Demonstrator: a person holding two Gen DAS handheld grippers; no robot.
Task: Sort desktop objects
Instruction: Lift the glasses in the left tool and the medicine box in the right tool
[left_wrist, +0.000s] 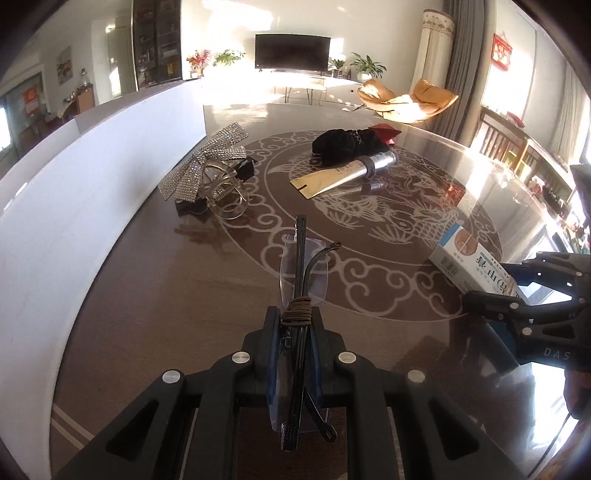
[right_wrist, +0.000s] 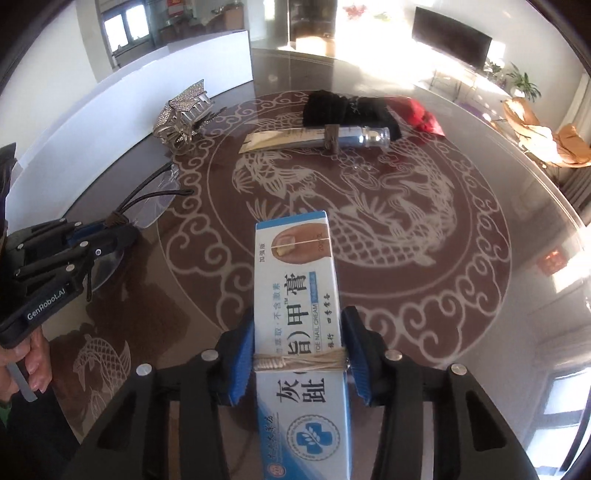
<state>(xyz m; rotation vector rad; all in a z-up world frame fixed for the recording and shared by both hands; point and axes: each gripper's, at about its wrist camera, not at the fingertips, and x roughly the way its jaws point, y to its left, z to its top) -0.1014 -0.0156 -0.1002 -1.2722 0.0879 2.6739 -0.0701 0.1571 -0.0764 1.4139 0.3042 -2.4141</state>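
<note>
Two things are already in your grip: the folded glasses (left_wrist: 301, 280), low in the middle of the left wrist view, are clenched between the left gripper (left_wrist: 293, 332) pads at the cord-wrapped hinge, and the nail cream box (right_wrist: 299, 314), centre-bottom of the right wrist view, sits between the right gripper (right_wrist: 299, 360) pads at its string-bound waist. Treat the rimless lenses as light but fragile and slick, so keep hold at the hinge. The carton is probably light and crushable, so squeeze its flat sides gently; the tube (right_wrist: 314, 138), the crystal hair clip (right_wrist: 181, 114) and the black cloth (right_wrist: 347, 109) wait on the glass table (right_wrist: 480, 295) further up.
</note>
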